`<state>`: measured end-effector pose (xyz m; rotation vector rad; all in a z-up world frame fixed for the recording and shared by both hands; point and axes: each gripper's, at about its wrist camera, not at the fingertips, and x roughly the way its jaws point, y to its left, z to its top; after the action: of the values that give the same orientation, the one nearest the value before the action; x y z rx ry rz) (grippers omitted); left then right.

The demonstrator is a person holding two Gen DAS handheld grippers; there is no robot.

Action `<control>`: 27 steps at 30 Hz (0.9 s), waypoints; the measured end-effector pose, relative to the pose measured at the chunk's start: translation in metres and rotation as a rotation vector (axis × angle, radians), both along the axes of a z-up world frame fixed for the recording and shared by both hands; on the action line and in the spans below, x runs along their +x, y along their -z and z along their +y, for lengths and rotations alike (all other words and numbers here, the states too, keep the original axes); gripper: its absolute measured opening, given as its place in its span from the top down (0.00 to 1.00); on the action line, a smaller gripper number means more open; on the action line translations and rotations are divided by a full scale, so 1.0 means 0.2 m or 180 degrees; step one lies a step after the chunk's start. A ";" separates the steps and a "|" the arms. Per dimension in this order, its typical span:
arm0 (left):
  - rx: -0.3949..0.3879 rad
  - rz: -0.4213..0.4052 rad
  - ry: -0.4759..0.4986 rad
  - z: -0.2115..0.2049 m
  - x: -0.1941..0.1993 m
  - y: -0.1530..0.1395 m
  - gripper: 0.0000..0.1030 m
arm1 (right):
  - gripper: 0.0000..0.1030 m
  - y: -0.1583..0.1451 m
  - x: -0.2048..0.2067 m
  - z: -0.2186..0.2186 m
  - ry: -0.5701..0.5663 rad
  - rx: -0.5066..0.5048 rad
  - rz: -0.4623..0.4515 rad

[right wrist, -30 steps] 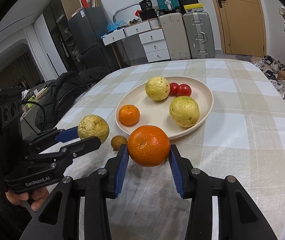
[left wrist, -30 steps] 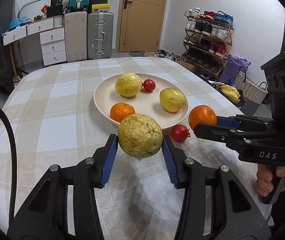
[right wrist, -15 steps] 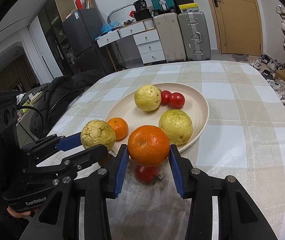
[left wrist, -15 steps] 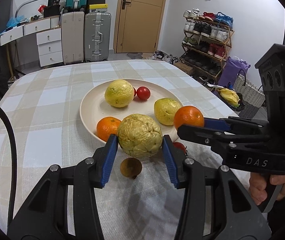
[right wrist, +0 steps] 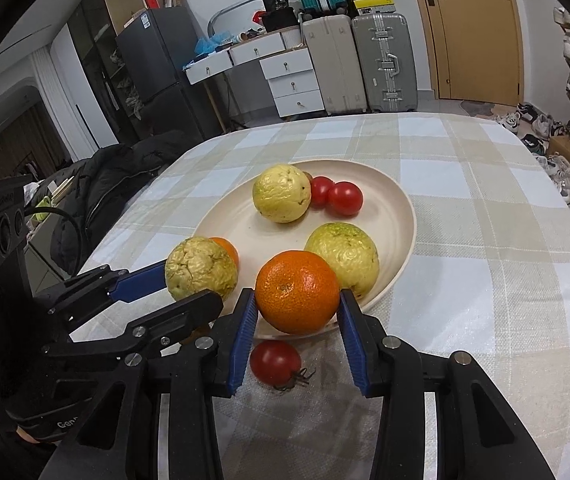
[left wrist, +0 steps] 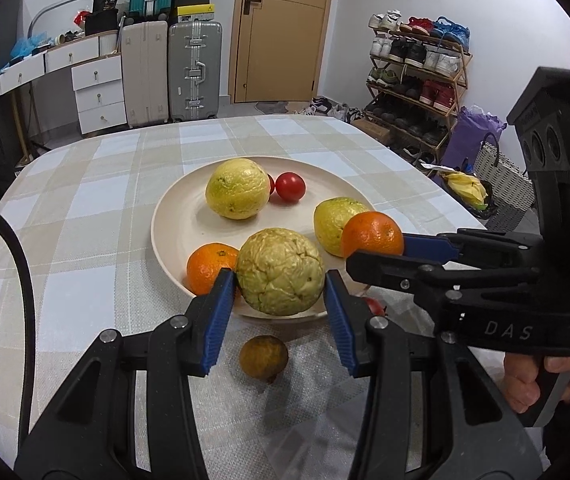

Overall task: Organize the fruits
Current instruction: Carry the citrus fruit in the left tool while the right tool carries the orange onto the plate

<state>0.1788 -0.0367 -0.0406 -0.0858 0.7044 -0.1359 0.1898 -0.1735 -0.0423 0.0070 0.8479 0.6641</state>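
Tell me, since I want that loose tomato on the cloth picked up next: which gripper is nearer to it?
Right. The tomato lies just below the right gripper, between its fingers; the left gripper holds its fruit off to the tomato's left.

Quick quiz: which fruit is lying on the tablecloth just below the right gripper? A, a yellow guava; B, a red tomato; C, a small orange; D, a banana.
B: a red tomato with its stem lies on the tablecloth under the right gripper, whose jaws hold the orange.

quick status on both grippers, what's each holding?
Left gripper: closed on the wrinkled yellow-green fruit.
Right gripper: closed on the orange.
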 end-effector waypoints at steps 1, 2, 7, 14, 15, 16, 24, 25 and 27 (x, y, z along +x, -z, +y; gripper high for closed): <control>-0.0004 0.0013 0.0009 0.00 0.00 0.00 0.58 | 0.59 0.00 0.01 0.00 0.0007 -0.0009 -0.0001; -0.0007 0.0016 0.0009 0.00 0.01 0.00 0.58 | 0.59 0.00 0.02 0.00 0.0023 -0.0018 -0.0006; 0.0035 0.0027 0.0025 -0.02 0.02 0.02 0.58 | 0.59 0.00 0.07 -0.01 0.0088 -0.0041 -0.0002; 0.0079 0.0063 0.0055 -0.04 0.08 0.02 0.58 | 0.59 0.01 0.14 -0.01 0.0120 -0.0045 0.0007; 0.0089 0.0062 0.0058 -0.04 0.09 0.03 0.58 | 0.59 0.01 0.15 -0.01 0.0124 -0.0041 0.0017; 0.0111 0.0053 0.0056 -0.04 0.10 0.03 0.58 | 0.59 0.01 0.16 -0.01 0.0127 -0.0037 0.0025; 0.0191 0.0010 0.0032 -0.06 0.17 0.01 0.58 | 0.59 0.03 0.22 0.00 0.0120 -0.0037 0.0054; 0.0187 0.0005 0.0025 -0.06 0.18 0.01 0.58 | 0.59 0.03 0.22 -0.01 0.0134 -0.0029 0.0058; 0.0194 0.0004 0.0019 -0.05 0.21 0.00 0.58 | 0.59 0.03 0.23 -0.02 0.0141 0.0004 0.0077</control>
<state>0.2201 -0.0462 -0.0407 -0.0254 0.7095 -0.1198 0.2353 -0.1773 -0.0473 0.0350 0.8682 0.6238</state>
